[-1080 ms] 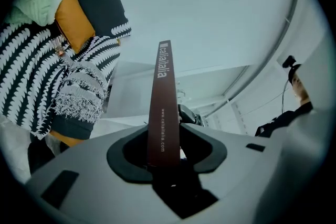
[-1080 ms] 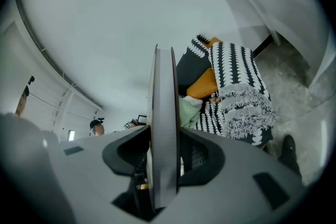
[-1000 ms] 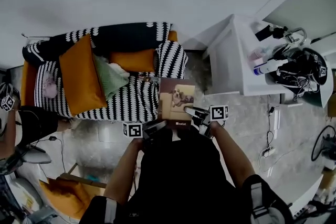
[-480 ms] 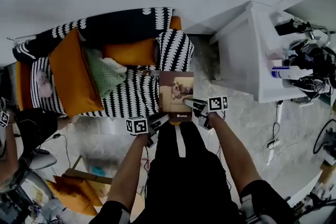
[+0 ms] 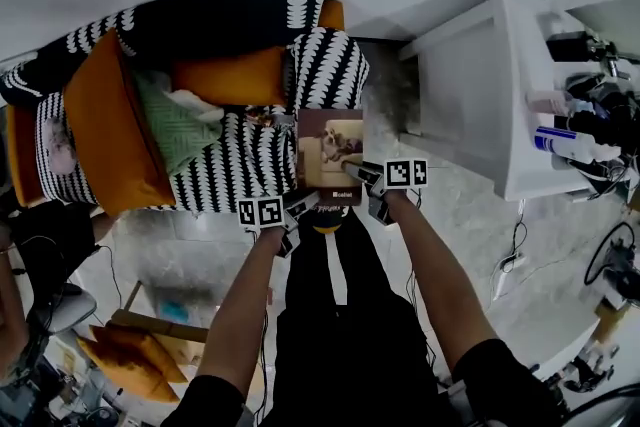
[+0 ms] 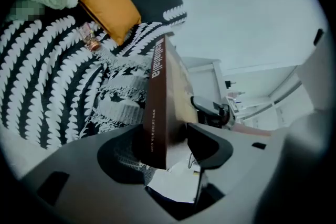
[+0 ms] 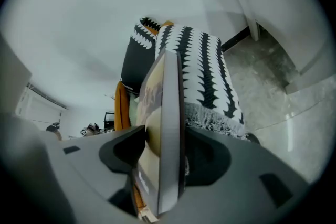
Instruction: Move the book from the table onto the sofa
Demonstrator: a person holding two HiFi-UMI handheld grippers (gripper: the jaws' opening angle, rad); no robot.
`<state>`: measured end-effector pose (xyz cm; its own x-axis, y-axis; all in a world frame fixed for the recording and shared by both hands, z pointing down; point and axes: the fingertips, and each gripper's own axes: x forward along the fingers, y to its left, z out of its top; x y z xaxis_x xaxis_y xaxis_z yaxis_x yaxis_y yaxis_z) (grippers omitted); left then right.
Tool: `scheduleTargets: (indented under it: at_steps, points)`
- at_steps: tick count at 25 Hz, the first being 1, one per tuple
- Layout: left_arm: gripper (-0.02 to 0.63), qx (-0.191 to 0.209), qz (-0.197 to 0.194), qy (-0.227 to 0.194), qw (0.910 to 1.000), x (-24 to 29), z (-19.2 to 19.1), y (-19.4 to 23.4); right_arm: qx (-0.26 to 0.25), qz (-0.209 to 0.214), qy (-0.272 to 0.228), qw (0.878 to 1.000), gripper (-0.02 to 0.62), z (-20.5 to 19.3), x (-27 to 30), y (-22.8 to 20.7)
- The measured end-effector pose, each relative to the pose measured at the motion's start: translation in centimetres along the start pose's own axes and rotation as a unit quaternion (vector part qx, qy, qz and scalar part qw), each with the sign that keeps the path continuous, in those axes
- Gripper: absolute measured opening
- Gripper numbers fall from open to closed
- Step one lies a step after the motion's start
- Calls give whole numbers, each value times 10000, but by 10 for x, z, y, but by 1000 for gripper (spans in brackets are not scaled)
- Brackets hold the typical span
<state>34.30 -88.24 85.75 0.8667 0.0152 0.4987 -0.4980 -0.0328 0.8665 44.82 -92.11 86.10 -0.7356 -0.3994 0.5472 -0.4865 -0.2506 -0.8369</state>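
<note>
While the book (image 5: pixel 330 147) lies cover-up over the front right corner of the sofa (image 5: pixel 225 177), just below the striped armrest (image 5: pixel 330 75), its near edge juts past the seat front towards the person. A pale picture fills the brown cover, and a brown spine with white print shows in the left gripper view. I cannot tell whether its far end rests on the seat.

The left hand-held gripper (image 5: pixel 306 205) is at the book's near left corner and the right hand-held gripper (image 5: pixel 357 176) is at its near right edge. Both sets of jaws have just been opening. In each gripper view the book stands edge-on between the two parted jaws, so the grip is released on both sides, with the pads close beside the covers rather than clenched on them. Both forearms reach forward and down from the bottom of the head view.

Further out on the striped seat lie a green knitted throw (image 5: pixel 175 123), a large orange cushion (image 5: pixel 105 130) to its left and a second orange cushion (image 5: pixel 235 80) against the dark backrest. To the right of the armrest, across a strip of grey marbled floor (image 5: pixel 470 215), stands a white worktop (image 5: pixel 465 95) with bottles (image 5: pixel 560 143) and cables at its far side.
</note>
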Motion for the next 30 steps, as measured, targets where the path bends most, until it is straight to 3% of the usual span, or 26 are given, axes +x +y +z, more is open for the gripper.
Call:
scheduleTargets:
  at_steps: [7, 14, 22, 30]
  points:
    - [268, -98, 618, 287, 9976, 11, -18, 24, -164, -581, 12, 9982, 245, -13, 3, -25]
    - [284, -620, 448, 381, 9963, 12, -20, 30, -380, -708, -104, 9967, 261, -11, 3, -26]
    - [291, -574, 564, 107, 9967, 8, -19, 28, -912, -917, -188, 9914, 276, -9, -4, -25]
    - [301, -671, 335, -172, 9970, -8, -12, 23, -997, -816, -336, 9911, 276, -10, -13, -18]
